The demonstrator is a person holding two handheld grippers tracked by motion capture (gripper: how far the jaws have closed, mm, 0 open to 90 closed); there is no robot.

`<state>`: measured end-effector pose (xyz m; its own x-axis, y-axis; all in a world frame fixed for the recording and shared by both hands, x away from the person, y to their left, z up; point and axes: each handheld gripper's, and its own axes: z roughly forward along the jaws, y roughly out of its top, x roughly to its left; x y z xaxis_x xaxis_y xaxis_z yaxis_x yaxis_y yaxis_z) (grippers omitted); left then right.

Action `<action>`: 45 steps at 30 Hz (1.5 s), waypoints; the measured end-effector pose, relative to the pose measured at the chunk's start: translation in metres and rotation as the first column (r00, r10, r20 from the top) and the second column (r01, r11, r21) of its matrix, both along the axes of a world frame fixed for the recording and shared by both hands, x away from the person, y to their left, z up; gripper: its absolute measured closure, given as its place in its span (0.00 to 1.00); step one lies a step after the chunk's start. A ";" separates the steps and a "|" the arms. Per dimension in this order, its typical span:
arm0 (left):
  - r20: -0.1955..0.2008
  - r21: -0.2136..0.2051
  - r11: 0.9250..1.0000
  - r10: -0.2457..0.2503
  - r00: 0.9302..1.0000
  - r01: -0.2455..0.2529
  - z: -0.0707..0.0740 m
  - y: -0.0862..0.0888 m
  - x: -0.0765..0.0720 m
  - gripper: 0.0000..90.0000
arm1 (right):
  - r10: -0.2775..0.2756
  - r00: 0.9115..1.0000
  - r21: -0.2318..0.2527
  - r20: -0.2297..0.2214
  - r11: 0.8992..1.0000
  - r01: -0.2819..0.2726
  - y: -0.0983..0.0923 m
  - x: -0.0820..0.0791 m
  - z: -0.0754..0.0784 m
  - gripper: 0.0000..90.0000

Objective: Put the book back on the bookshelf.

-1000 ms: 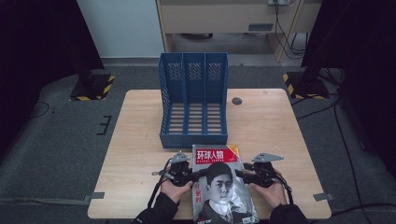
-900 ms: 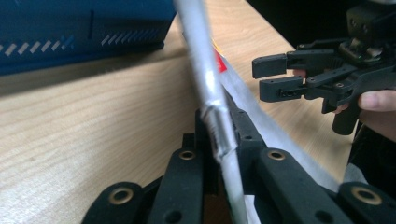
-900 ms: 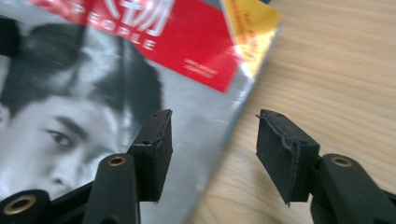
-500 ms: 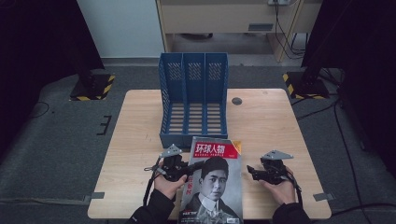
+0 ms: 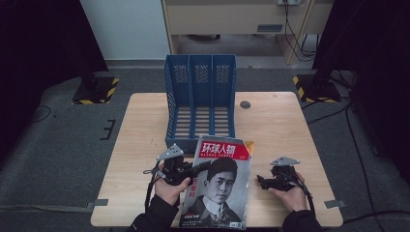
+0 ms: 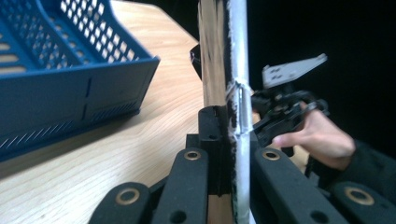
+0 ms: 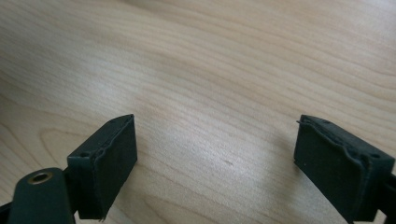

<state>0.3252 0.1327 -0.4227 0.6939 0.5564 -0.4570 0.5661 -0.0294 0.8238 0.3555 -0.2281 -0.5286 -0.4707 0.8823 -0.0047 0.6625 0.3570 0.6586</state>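
While the person's left hand [image 5: 169,189] comes up from the bottom edge of the high view with its wrist cocked inward, the left gripper [image 5: 196,167] it carries is clamped on the left edge of a glossy magazine with a red title band and a black-and-white portrait of a man in a suit [image 5: 218,186]. In the left gripper view its black jaws press flat against both sides of the magazine's edge [image 6: 233,93], which stands upright between them. The magazine sits tilted over the front middle of the pale wooden table [image 5: 140,140], its top edge just in front of the blue plastic three-slot file rack [image 5: 200,101] — a second ago it lay flat and square to the table's front edge, with a gripper at each side; now its left side is raised and it has swung slightly clockwise. White Chinese characters fill the red band, with a line of small letters beneath, too small to read.

Further right, the right hand [image 5: 290,195] rests low on the table, well apart from the magazine. The right gripper [image 5: 259,181] points left toward it — its jaws have just been opening and stand wide over bare wood, nothing between them.
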 end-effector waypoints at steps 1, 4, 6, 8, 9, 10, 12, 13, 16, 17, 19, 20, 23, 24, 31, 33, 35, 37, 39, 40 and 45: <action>0.002 -0.008 1.000 -0.008 1.000 0.008 0.003 0.000 -0.001 0.96 | -0.007 1.000 -0.001 -0.005 1.000 0.007 0.000 0.000 -0.001 0.13; 0.017 -0.026 0.999 -0.018 1.000 0.019 0.011 0.001 -0.004 0.96 | -0.013 1.000 0.004 -0.004 1.000 0.013 -0.001 0.001 -0.002 0.12; 0.034 -0.047 0.999 -0.015 0.999 0.016 0.017 0.003 -0.005 0.96 | -0.015 1.000 0.005 -0.002 1.000 0.015 -0.001 0.001 -0.002 0.11; 0.045 -0.065 0.998 -0.006 0.999 0.009 0.021 0.006 -0.006 0.96 | -0.011 1.000 0.015 0.004 1.000 0.011 -0.002 0.001 -0.004 0.10; 0.046 -0.072 0.997 -0.004 0.999 0.008 0.023 0.007 -0.006 0.96 | -0.014 1.000 0.020 0.004 1.000 0.014 -0.002 0.000 -0.004 0.09; 0.052 -0.076 0.997 0.006 0.999 -0.002 0.024 0.008 -0.006 0.96 | -0.017 1.000 0.023 0.009 1.000 0.017 -0.002 0.000 -0.004 0.09; 0.059 -0.081 0.997 0.012 0.998 -0.008 0.027 0.011 -0.005 0.96 | -0.016 1.000 0.021 0.012 1.000 0.016 -0.002 0.000 -0.005 0.09; 0.063 -0.083 0.996 0.018 0.998 -0.012 0.028 0.012 -0.005 0.96 | -0.016 1.000 0.023 0.014 1.000 0.016 -0.002 0.000 -0.005 0.08; 0.074 -0.091 0.996 0.029 0.997 -0.022 0.032 0.017 -0.005 0.96 | -0.014 1.000 0.026 0.027 1.000 0.013 -0.002 0.000 -0.006 0.07; 0.079 -0.093 0.995 0.037 0.996 -0.029 0.034 0.019 -0.005 0.96 | -0.016 0.999 0.031 0.028 0.999 0.015 -0.002 0.000 -0.007 0.07; 0.092 -0.093 0.995 0.052 0.994 -0.044 0.038 0.023 -0.006 0.96 | -0.017 0.999 0.035 0.037 0.999 0.016 -0.002 0.000 -0.008 0.07; 0.098 -0.092 0.994 0.060 0.993 -0.051 0.040 0.024 -0.007 0.96 | -0.023 0.999 0.039 0.040 0.999 0.022 -0.001 -0.001 -0.008 0.06; 0.115 -0.085 0.993 0.090 0.989 -0.080 0.047 0.033 -0.008 0.96 | -0.027 0.998 0.044 0.050 0.999 0.025 -0.001 -0.002 -0.009 0.05; 0.115 -0.085 0.993 0.090 0.989 -0.080 0.047 0.033 -0.008 0.96 | -0.027 0.998 0.044 0.050 0.999 0.025 -0.001 -0.002 -0.009 0.05; 0.151 -0.053 0.988 0.153 0.977 -0.146 0.058 0.049 -0.010 0.96 | -0.024 0.998 0.045 0.056 0.999 0.021 -0.001 -0.002 -0.010 0.04; 0.152 -0.065 0.984 0.172 0.973 -0.164 0.061 0.057 -0.009 0.96 | -0.025 0.998 0.045 0.056 0.999 0.022 -0.001 -0.002 -0.010 0.04; 0.154 -0.068 0.983 0.181 0.971 -0.173 0.062 0.059 -0.010 0.96 | -0.024 0.998 0.045 0.056 0.999 0.021 -0.001 -0.002 -0.010 0.04; 0.154 -0.073 0.980 0.194 0.969 -0.184 0.064 0.063 -0.009 0.96 | -0.029 0.998 0.047 0.055 0.999 0.026 -0.001 -0.002 -0.010 0.04; 0.151 -0.080 0.978 0.202 0.968 -0.191 0.066 0.068 -0.009 0.96 | -0.029 0.998 0.047 0.055 0.999 0.027 -0.001 -0.002 -0.010 0.04; 0.152 -0.085 0.977 0.206 0.967 -0.195 0.067 0.070 -0.009 0.96 | -0.027 0.998 0.046 0.056 0.999 0.024 -0.001 -0.002 -0.010 0.04; 0.163 -0.104 0.971 0.228 0.960 -0.213 0.075 0.080 -0.012 0.96 | -0.028 0.998 0.045 0.058 0.999 0.026 -0.001 -0.002 -0.010 0.04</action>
<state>0.3129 0.2128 -0.3477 0.6306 0.6690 -0.3933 0.3998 0.1543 0.9035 0.3538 -0.2286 -0.5388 -0.4467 0.8947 0.0079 0.6316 0.3090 0.7110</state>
